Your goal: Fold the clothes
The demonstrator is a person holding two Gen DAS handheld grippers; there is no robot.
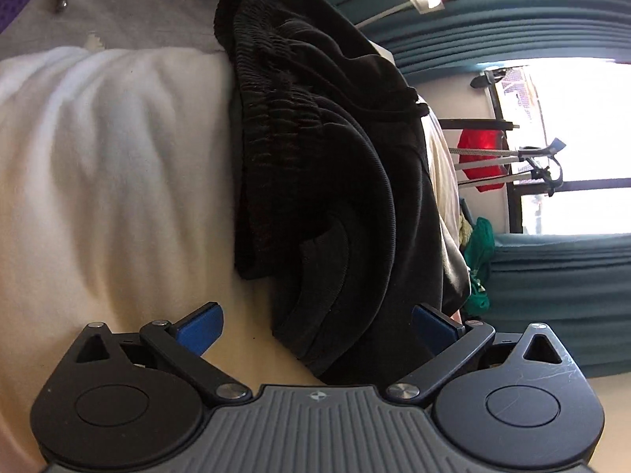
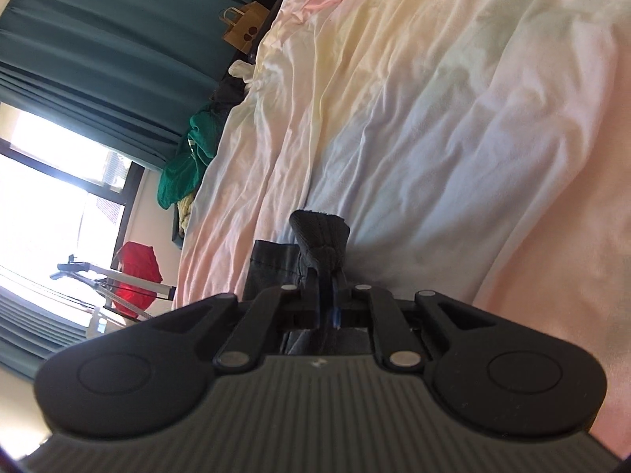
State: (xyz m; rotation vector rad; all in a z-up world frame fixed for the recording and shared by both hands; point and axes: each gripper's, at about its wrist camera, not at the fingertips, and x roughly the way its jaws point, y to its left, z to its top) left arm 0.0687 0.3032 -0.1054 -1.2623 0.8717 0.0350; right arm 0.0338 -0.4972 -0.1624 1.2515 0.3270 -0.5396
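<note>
A black garment with a gathered elastic waistband [image 1: 315,165] lies bunched on the pale bedsheet [image 1: 110,165] in the left wrist view. My left gripper [image 1: 317,329] is open, its blue pads [image 1: 201,325] spread to either side of the garment's near edge, which lies between them. My right gripper [image 2: 325,280] is shut on a fold of dark grey cloth [image 2: 321,236], which sticks up past the fingertips above a pastel tie-dye sheet [image 2: 434,118].
Teal curtains [image 1: 532,27] and a bright window [image 1: 583,138] stand beyond the bed. A red item on a rack [image 2: 138,272], a green cloth pile [image 2: 189,157] and a brown paper bag [image 2: 244,27] sit beside the bed.
</note>
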